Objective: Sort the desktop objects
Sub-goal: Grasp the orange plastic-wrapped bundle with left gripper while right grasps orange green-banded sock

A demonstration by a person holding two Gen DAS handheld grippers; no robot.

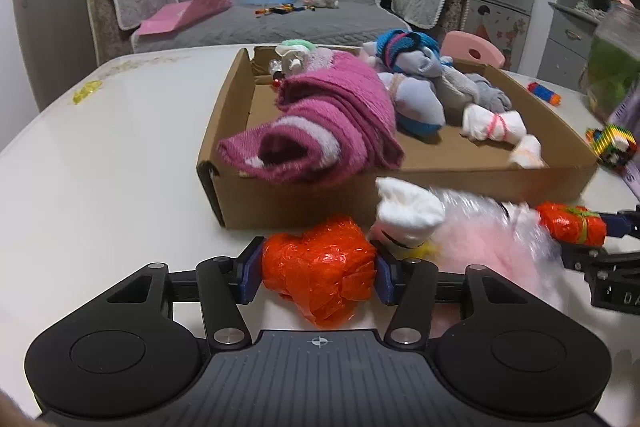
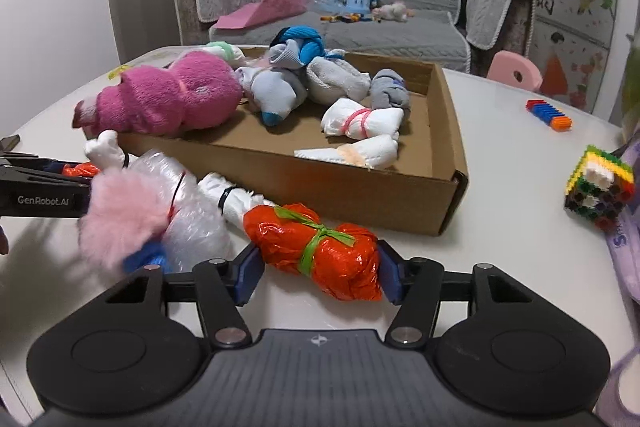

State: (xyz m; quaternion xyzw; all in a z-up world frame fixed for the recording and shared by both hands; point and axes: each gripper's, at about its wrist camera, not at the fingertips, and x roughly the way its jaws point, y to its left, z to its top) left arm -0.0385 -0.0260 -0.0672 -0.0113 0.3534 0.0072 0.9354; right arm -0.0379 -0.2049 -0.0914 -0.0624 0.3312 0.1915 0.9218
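In the left wrist view my left gripper [image 1: 318, 275] is shut on a crumpled orange plastic bundle [image 1: 320, 291], with both blue pads against its sides, low over the white table. In the right wrist view my right gripper [image 2: 320, 275] is shut on a second orange bundle tied with a green band [image 2: 312, 247]. Between the two bundles lie a pink fluffy item in clear wrap [image 2: 152, 211] and a white sock roll [image 1: 404, 211]. Just behind stands an open cardboard box [image 2: 360, 195] holding a magenta towel [image 1: 332, 119] and several sock bundles.
A colourful block cube [image 2: 600, 191] and an orange-and-blue toy [image 2: 548, 115] sit on the table to the right of the box. A purple bag [image 2: 628, 247] lies at the right edge. A grey sofa [image 2: 360, 27] and a pink chair back [image 2: 516, 71] stand beyond the table.
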